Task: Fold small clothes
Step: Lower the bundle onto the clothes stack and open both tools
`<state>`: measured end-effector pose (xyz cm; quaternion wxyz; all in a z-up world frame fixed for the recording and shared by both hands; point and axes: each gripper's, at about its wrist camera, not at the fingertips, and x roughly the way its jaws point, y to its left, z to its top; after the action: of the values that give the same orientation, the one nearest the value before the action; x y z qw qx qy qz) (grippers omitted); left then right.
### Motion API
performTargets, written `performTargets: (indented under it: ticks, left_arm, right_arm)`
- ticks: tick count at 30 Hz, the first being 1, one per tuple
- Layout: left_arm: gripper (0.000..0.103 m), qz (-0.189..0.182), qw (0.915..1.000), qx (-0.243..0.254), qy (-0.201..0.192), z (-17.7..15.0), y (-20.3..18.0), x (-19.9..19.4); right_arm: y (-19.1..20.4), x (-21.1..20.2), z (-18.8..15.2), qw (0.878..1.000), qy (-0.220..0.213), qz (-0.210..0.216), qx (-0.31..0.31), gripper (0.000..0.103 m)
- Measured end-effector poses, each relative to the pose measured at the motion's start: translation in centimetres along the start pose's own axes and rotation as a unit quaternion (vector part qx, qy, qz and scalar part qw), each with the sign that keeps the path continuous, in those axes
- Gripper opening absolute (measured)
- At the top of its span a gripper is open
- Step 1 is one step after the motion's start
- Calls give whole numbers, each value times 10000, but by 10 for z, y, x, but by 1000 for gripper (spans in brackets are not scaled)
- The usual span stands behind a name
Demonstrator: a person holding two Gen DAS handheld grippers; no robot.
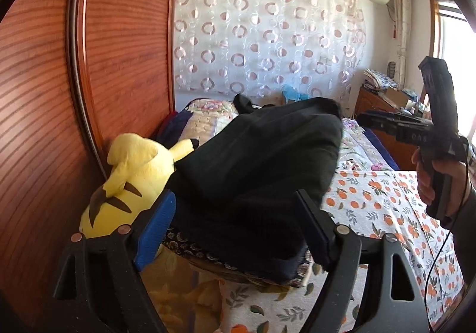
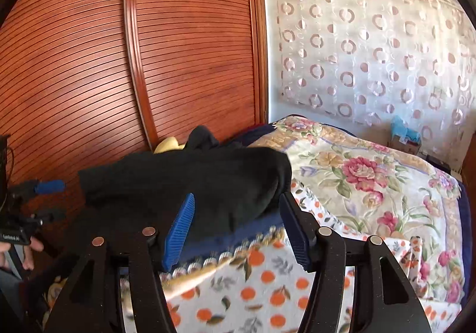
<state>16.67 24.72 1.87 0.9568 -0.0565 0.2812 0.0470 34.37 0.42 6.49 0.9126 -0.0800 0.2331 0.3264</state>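
While the folded black garment [image 1: 261, 154] lies atop a small pile on the orange-print sheet [image 1: 372, 208], its long axis runs from the yellow plush toy [image 1: 131, 181] toward the floral quilt [image 2: 372, 172]. I hold my left gripper [image 1: 235, 231] and right gripper [image 2: 238, 231] spread wide, gripping nothing.

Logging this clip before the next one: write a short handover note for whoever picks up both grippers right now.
Left gripper: open, holding nothing, at the near edge of the black garment.
Right gripper: open, empty, also by that garment.
The garment lies folded on a small stack of clothes on the bed, beside the yellow plush toy.
Done: this piece looks folded.
Left: unclear; no other loose clothes show clearly.
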Motion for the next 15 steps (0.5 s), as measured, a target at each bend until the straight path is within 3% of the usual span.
performTargets:
  ticks: [15]
  left_arm:
    - [82,-224,9971,729,75,-18,-101,-23]
  right_arm:
    - [17,-120,-59,9992,-147,-299,239,66]
